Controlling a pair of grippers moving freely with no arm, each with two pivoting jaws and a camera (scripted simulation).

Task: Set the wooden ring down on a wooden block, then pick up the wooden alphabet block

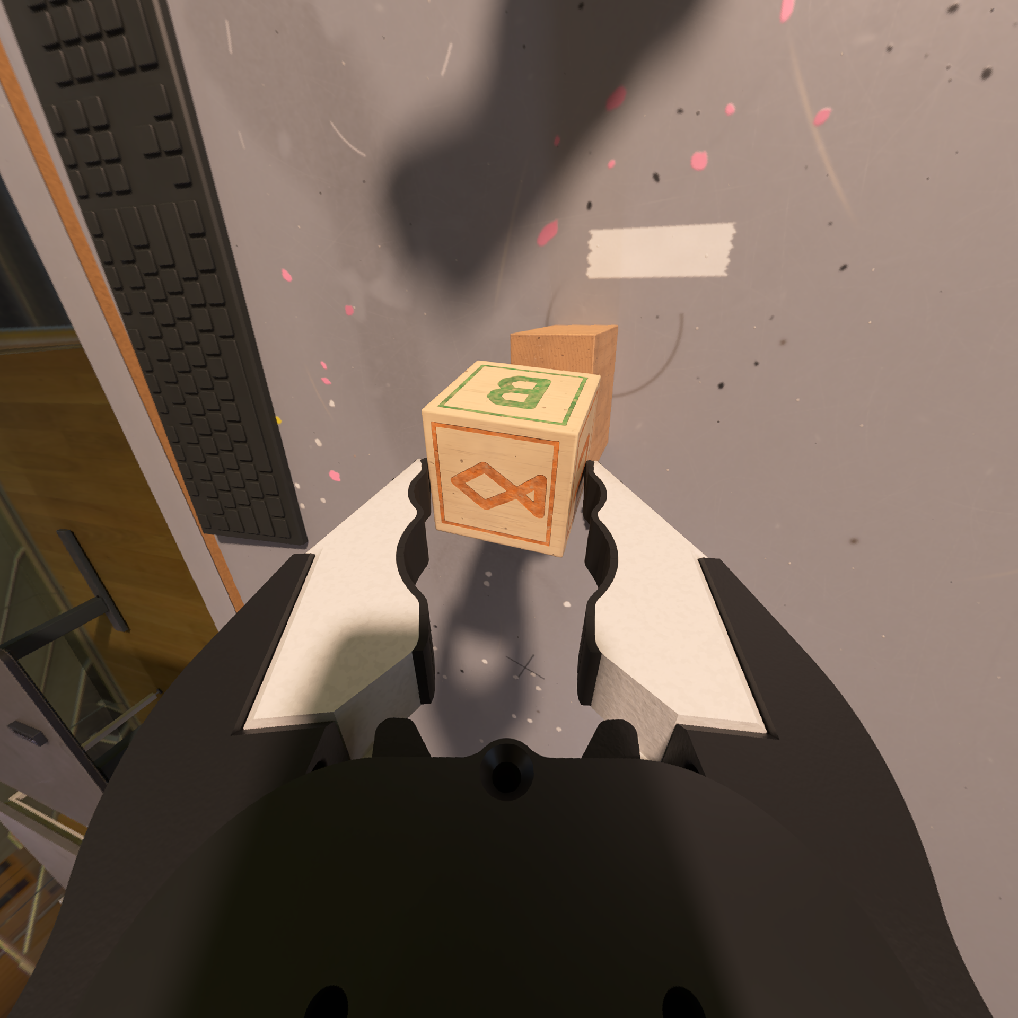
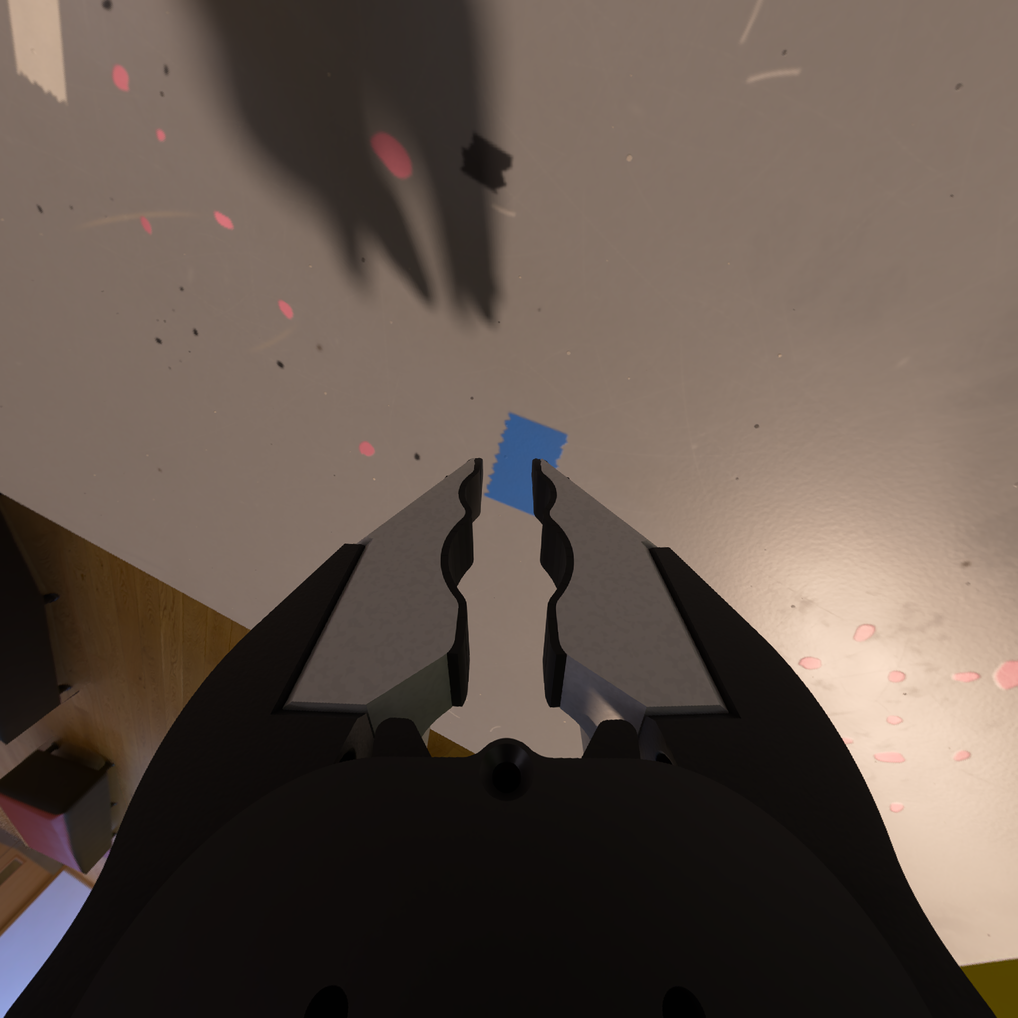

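The wooden alphabet block, pale with a green letter on top and an orange figure on the near face, sits between the fingertips of my left gripper. Both pads press its sides, so the gripper is shut on it. Shadow lies on the table under the block. A plain brown wooden block stands right behind it, partly hidden. My right gripper is empty, its jaws a narrow gap apart, above the table over a blue piece of tape. No wooden ring shows in either view.
A black keyboard lies along the table's left edge, with wooden floor beyond. A strip of white tape lies past the blocks. The grey table is speckled with pink and black spots. A black patch lies farther off.
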